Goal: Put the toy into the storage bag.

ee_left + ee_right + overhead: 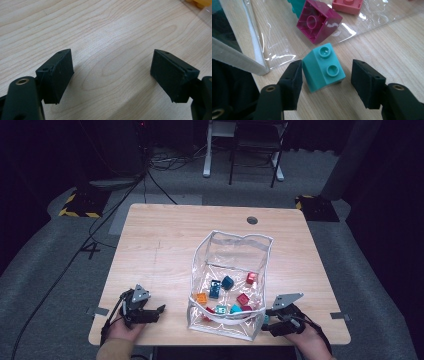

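In the right gripper view, the jaws of the right gripper (325,82) are spread around a teal two-stud brick (323,67) lying on the wooden surface (392,42); one pad sits just beside its left face, the other stands clear, so nothing is gripped. Just beyond, a magenta brick (319,20) is seen inside the clear plastic bag (274,47). In the high view, the left gripper (159,310) is held low at the near edge, its jaws released over bare wood.

Bright table (165,245), dark room around it.
My close views stayed sharp (glare streaked the clear bag (274,37)), soft shadows under my jaws.
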Tool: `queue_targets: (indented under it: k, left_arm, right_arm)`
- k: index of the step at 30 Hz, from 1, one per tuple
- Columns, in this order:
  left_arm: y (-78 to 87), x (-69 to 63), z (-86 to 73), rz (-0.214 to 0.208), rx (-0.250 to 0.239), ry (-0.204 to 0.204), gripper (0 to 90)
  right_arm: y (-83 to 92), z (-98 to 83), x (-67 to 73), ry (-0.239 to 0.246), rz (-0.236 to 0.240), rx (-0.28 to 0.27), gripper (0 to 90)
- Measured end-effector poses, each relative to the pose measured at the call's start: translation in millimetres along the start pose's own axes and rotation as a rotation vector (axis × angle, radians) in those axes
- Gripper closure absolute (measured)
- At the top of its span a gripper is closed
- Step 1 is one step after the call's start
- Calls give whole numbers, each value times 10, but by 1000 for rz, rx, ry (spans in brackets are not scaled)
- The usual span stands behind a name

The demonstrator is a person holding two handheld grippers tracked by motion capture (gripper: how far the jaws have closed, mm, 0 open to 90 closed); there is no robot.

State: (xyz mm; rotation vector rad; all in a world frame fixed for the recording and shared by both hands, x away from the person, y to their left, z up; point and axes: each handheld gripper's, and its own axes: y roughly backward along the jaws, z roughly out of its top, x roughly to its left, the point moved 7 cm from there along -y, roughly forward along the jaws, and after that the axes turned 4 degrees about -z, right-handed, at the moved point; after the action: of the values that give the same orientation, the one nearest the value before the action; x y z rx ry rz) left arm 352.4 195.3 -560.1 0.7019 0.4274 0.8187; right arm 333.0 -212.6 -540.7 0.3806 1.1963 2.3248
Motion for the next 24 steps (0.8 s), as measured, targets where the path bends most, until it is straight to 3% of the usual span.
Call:
queue_targets:
  k: [7,15,24]
  left_arm:
    - [0,0,0,0,0,0,189]
    - [0,0,0,0,1,-1,189]
    - [0,0,0,0,0,0,190]
  right_arm:
    - [6,-3,-58,23,-67,-1,587]
    - [33,2,-81,-4,-61,-6,593]
    - [178,68,-99,-16,-54,-37,593]
